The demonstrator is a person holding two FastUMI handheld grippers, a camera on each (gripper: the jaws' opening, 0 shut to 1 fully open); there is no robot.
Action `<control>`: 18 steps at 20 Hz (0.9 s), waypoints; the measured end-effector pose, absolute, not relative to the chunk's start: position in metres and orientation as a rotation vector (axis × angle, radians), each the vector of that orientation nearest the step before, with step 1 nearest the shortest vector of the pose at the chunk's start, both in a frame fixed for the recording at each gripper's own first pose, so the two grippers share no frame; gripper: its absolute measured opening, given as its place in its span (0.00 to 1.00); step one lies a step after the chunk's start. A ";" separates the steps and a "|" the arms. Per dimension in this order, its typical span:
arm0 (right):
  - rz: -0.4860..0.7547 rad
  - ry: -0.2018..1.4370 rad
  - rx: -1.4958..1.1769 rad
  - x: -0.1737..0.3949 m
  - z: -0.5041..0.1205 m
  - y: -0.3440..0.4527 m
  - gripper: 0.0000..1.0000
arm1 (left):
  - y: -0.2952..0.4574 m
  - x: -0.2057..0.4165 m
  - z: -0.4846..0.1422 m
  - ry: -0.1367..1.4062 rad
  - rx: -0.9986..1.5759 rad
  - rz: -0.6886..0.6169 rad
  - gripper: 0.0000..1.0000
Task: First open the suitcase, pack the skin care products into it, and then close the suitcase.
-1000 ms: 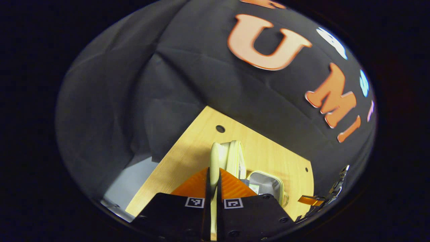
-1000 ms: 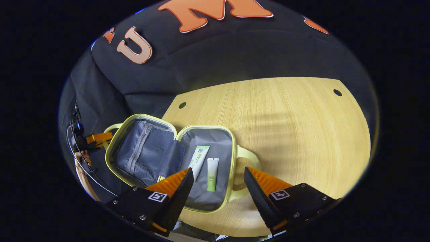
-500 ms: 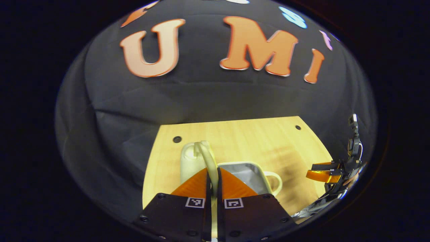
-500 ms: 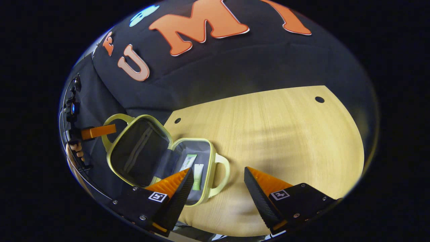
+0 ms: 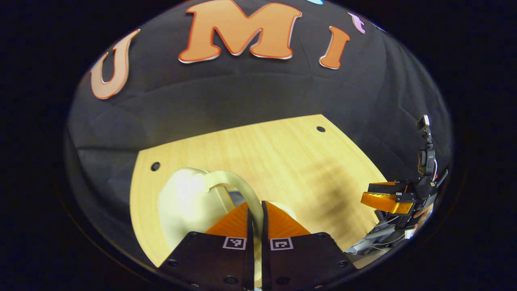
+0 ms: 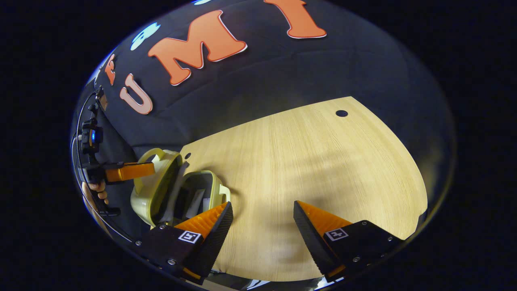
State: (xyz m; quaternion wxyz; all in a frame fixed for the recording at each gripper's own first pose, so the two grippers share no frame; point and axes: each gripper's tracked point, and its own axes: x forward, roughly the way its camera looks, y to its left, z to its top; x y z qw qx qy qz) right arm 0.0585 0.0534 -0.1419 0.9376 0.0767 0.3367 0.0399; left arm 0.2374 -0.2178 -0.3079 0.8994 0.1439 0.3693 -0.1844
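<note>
Your left hand-held gripper (image 5: pixel 255 210) is clamped on the lid's handle (image 5: pixel 238 184), the suitcase (image 6: pixel 169 190) half-folded at the bench's (image 6: pixel 307 161) left edge. Your right hand-held gripper (image 6: pixel 262 218) hangs released over bare wood.

I get a bright, warm counter (image 6: pixel 307 169) against a dim cloth wall. In the left gripper view, the pale case lid (image 5: pixel 181 202) at 7 o'clock is blown out with glare and softly blurred, and a smeared shadow lies on the wood toward 4 o'clock. In the right gripper view, wood grain reads sharp; faint soft shadows cross the counter's middle. Fisheye bending curves counter edges strongly near every rim.
</note>
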 end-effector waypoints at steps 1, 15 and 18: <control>0.070 0.690 0.156 0.058 -0.145 0.045 0.96 | -0.224 0.238 -0.322 0.785 0.292 -0.398 0.07; 0.034 0.737 0.117 0.060 -0.156 0.021 0.96 | -0.272 0.211 -0.461 0.898 0.398 -0.448 0.13; 0.042 0.734 0.113 0.063 -0.150 0.031 0.96 | -0.275 0.205 -0.460 0.900 0.335 -0.424 0.35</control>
